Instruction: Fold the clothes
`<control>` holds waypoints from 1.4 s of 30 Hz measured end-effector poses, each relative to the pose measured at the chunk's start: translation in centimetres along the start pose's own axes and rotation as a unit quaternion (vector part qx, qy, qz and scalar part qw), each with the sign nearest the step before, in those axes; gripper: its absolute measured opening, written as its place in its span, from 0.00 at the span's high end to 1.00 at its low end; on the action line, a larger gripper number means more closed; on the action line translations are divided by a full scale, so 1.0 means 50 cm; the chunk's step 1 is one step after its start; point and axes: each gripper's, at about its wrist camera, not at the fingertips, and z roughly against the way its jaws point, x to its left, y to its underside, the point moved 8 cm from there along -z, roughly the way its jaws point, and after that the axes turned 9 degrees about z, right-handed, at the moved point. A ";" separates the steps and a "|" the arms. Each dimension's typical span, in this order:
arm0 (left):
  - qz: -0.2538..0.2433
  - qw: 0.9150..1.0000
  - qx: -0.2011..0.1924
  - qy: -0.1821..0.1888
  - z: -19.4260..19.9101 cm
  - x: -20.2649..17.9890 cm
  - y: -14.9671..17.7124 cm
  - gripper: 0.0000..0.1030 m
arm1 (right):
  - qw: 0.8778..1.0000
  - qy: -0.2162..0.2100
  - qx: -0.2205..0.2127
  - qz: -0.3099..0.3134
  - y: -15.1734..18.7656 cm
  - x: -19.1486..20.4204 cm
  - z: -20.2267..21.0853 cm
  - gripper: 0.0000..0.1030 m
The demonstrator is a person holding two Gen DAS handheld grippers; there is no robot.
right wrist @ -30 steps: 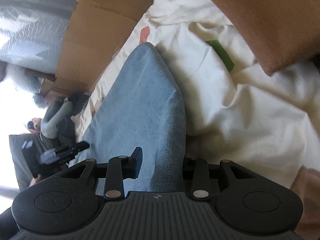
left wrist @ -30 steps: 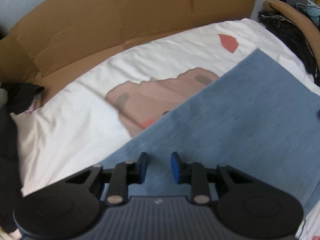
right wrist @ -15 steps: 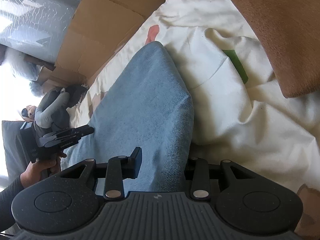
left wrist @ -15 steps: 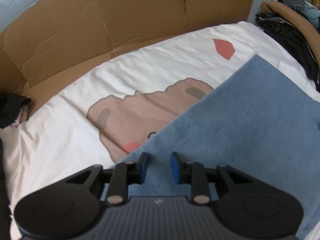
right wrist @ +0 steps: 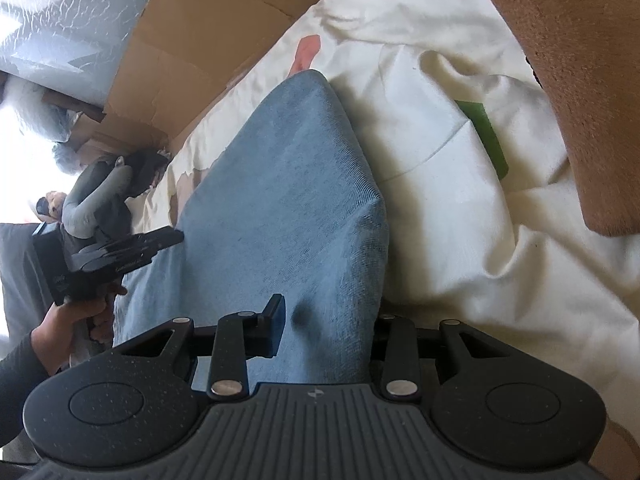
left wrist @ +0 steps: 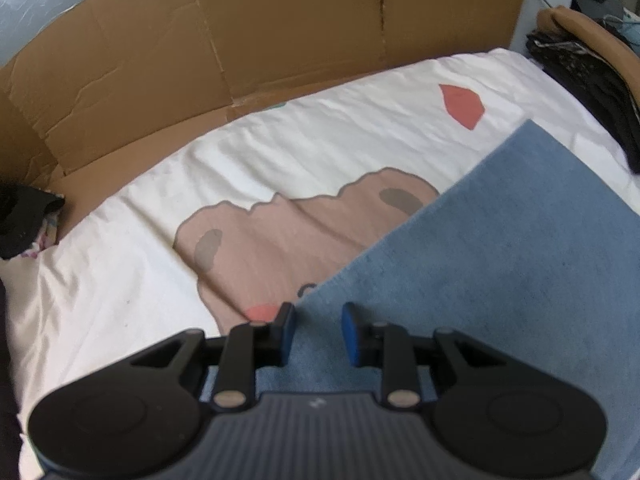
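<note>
A blue denim-like garment stretches over a white bed cover with a bear print. In the left wrist view my left gripper sits at the garment's near left edge, with cloth filling the narrow gap between its blue pads. The right wrist view shows the same garment running away from my right gripper. This gripper is shut on a thick fold; the left pad dents the cloth and the right finger is hidden behind it. The left gripper appears there too, at the cloth's left edge, held by a hand.
A cardboard sheet stands along the far side of the bed. Dark clothes are heaped at the right and a black pile at the left. A brown cushion lies beyond the white cover.
My left gripper has shifted across the bed with the cloth, so more of the bear print shows and the black pile has slid towards the left edge. The right gripper rolled a little. Both grips are unchanged.
</note>
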 end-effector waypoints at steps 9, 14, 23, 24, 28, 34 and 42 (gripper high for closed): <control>0.001 0.998 0.042 0.037 0.039 -0.036 0.089 0.75 | 1.000 0.001 -0.010 0.001 -0.009 0.005 0.004 0.65; -0.021 0.995 0.067 0.064 0.063 -0.089 0.141 0.75 | 1.000 -0.001 -0.006 0.000 -0.009 0.001 0.002 0.65; -0.028 0.990 0.110 0.080 0.104 -0.128 0.208 0.75 | 1.000 0.000 -0.003 -0.001 -0.006 -0.007 -0.003 0.65; -0.030 0.990 0.112 0.081 0.108 -0.132 0.214 0.75 | 1.000 0.000 -0.004 -0.001 -0.005 -0.007 -0.004 0.65; -0.036 0.989 0.117 0.082 0.118 -0.146 0.227 0.81 | 1.000 -0.001 -0.008 -0.004 -0.002 -0.008 -0.003 0.65; -0.009 0.990 0.110 0.083 0.098 -0.149 0.199 0.82 | 1.000 0.001 -0.014 -0.008 -0.004 -0.008 -0.004 0.65; -0.014 0.996 0.071 0.058 0.055 -0.124 0.133 0.81 | 1.000 0.002 -0.018 -0.009 -0.008 -0.010 0.002 0.65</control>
